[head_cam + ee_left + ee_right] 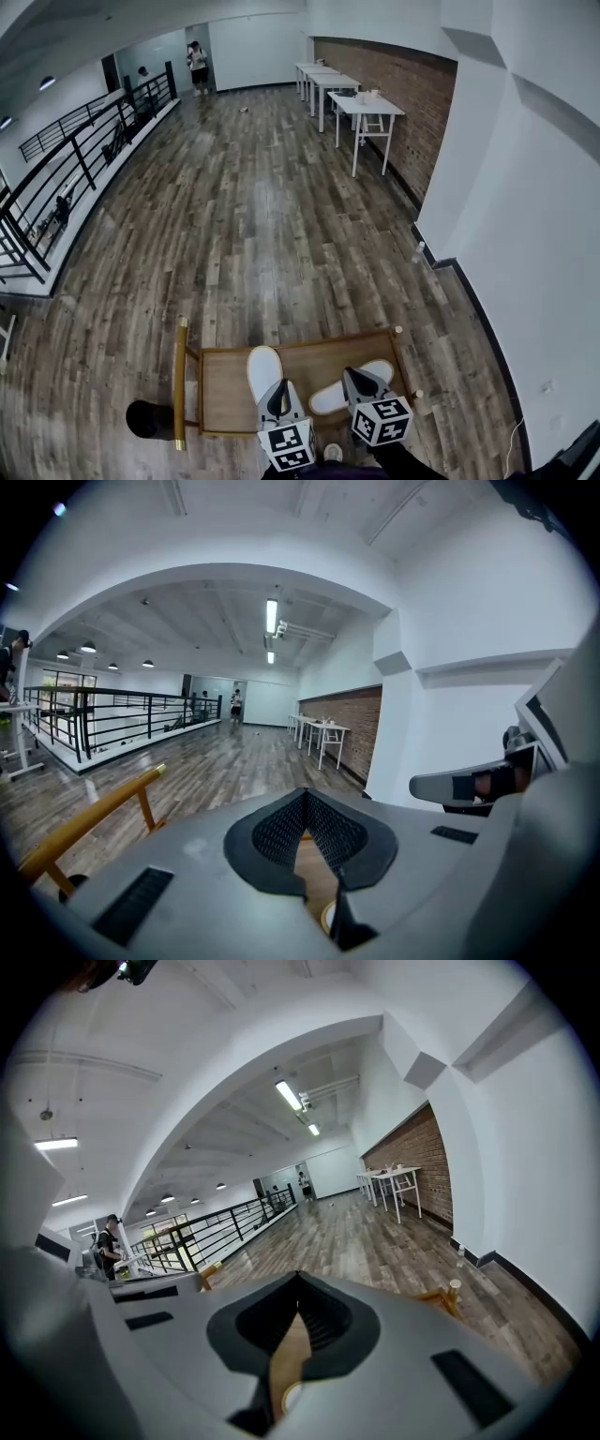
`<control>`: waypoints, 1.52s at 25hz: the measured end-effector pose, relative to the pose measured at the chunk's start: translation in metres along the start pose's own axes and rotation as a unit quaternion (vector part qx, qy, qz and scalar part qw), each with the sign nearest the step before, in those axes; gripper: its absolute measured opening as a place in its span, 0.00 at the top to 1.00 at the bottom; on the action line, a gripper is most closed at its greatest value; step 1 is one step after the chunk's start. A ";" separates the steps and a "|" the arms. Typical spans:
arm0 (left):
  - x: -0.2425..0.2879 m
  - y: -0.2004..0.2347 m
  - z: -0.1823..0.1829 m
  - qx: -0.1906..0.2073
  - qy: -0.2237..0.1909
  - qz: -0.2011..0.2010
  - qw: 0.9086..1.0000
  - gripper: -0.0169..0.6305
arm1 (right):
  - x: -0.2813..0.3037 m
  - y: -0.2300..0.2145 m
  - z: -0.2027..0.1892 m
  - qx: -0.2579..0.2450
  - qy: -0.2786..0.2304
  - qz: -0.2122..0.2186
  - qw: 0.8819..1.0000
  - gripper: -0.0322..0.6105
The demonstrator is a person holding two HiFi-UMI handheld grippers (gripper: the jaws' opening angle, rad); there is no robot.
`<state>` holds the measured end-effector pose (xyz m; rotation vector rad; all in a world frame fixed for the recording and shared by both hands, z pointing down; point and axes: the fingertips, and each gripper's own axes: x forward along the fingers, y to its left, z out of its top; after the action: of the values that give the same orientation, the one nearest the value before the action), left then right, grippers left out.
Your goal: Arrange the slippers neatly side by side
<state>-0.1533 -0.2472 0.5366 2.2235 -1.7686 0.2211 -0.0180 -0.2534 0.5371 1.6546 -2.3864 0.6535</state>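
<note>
Two white slippers are carried on the rimmed wooden tabletop (pixel 309 345): left slipper (pixel 262 366) lengthwise, right slipper (pixel 330 397) angled. Over them, the left hand-held gripper (pixel 278 401) and right hand-held gripper (pixel 354 380) are closed on nothing.

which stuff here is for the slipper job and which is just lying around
For the job: left white slipper, right white slipper, low wooden table under them, left gripper and right gripper, both shut and empty.
Lying about: white tables by the brick wall, bottle on the floor, black round object beside the wooden table.
</note>
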 end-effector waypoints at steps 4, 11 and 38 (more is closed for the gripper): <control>0.004 -0.002 0.000 0.000 -0.001 -0.003 1.000 0.97 | -0.001 -0.008 -0.001 0.006 -0.003 -0.009 1.000 0.95; 0.008 -0.008 -0.001 0.002 0.000 -0.009 1.000 0.97 | 0.002 -0.010 -0.004 0.007 0.002 -0.007 1.000 0.95; 0.021 0.007 -0.008 0.006 0.018 -0.006 1.000 0.97 | 0.012 -0.145 -0.146 0.357 0.220 -0.159 0.894 0.78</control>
<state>-0.1548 -0.2650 0.5514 2.2237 -1.7396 0.2672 0.0948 -0.2415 0.7095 1.7976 -1.5783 1.7572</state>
